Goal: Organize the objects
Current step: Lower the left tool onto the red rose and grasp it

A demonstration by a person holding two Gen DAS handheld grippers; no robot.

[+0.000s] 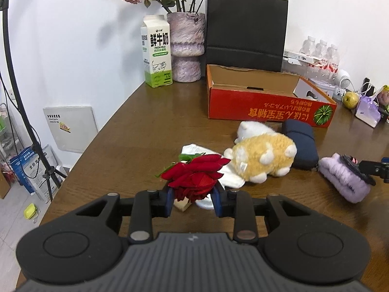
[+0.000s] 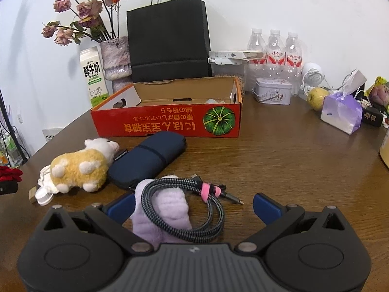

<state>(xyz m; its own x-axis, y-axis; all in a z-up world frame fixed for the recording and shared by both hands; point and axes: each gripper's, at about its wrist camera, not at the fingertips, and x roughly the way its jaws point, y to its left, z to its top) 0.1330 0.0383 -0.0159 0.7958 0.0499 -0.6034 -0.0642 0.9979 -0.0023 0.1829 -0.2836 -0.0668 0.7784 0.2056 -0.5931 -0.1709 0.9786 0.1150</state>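
Left wrist view: the left gripper (image 1: 193, 196) pinches a red rose (image 1: 194, 174) between its blue pads, above the table (image 1: 136, 131). Beyond lie a plush toy (image 1: 262, 159), a navy pouch (image 1: 301, 143) and the red box (image 1: 267, 108).

Right wrist view: the right gripper (image 2: 193, 203) stands wide, holding nothing, with a purple cloth (image 2: 167, 209) and a coiled cable (image 2: 194, 206) lying between its fingers.

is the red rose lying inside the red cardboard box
No, the red rose sits between the left gripper's jaws, well short of the cardboard box.
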